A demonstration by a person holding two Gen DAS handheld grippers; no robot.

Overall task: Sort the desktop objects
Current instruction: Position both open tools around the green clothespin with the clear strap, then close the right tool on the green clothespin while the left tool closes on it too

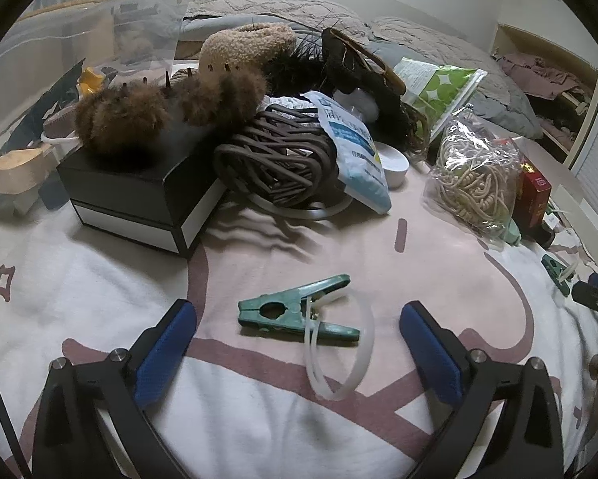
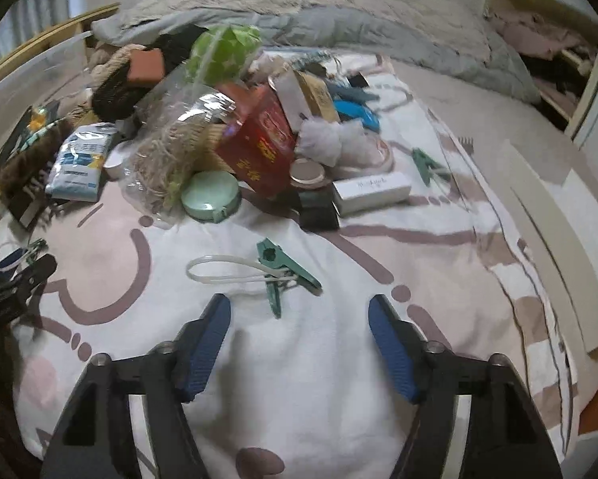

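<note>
A green clothes clip (image 1: 295,313) with a white plastic loop (image 1: 338,353) threaded through it lies flat on the pink and white blanket (image 1: 99,299). My left gripper (image 1: 298,308) stands wide open around it, and neither blue pad touches it. A second green clip (image 2: 287,269) with its own white loop (image 2: 223,271) lies just ahead of my right gripper (image 2: 299,301), which is open with nothing between its fingers. In the right wrist view the left gripper shows at the left edge. A third green clip (image 2: 426,165) lies farther back on the right.
A heap fills the back: a black and white box (image 1: 139,199) topped with brown fur pieces, a brown cord coil (image 1: 279,159), a blue and white packet (image 1: 358,159), a bag of beige cord (image 1: 474,183), a red box (image 2: 259,143), a round green case (image 2: 211,195) and a white box (image 2: 372,191).
</note>
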